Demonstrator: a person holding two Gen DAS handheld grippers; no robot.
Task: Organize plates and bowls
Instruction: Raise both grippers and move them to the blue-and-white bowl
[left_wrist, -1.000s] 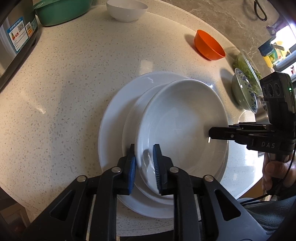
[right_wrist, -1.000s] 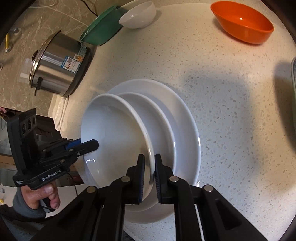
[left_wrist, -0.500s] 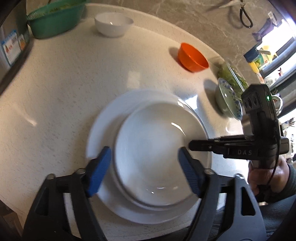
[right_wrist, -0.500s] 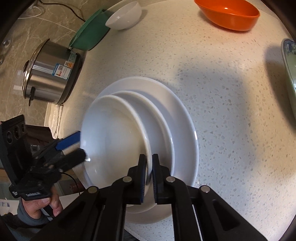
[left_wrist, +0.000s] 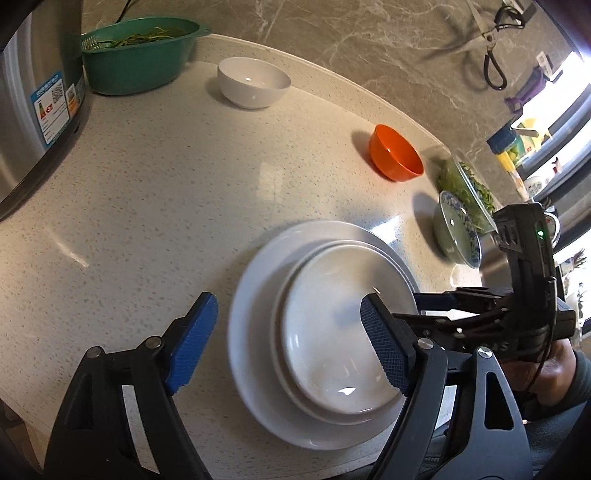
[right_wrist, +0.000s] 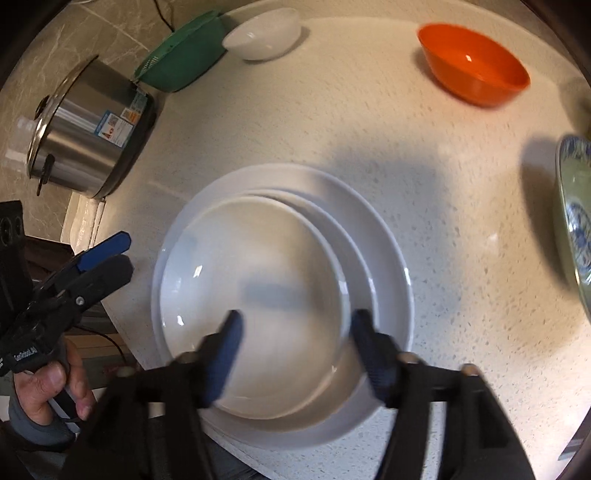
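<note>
Steel pot (right_wrist: 88, 136), label unreadable, left claw (right_wrist: 110, 254) lettering perhaps "GenRobot.AI"

Home kitchen: speckled countertop (left_wrist: 166, 192), marble backsplash (left_wrist: 332, 40), steel cooker (right_wrist: 88, 136), green colander (left_wrist: 140, 62) of greens, hanging scissors (left_wrist: 491, 48), stacked plates (right_wrist: 384, 258), bowls.

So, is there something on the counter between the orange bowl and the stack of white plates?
Nothing visible. The counter between the orange bowl and the stack of white plates is bare in both views. The patterned bowl stands off to the side, apart from that path.
</note>
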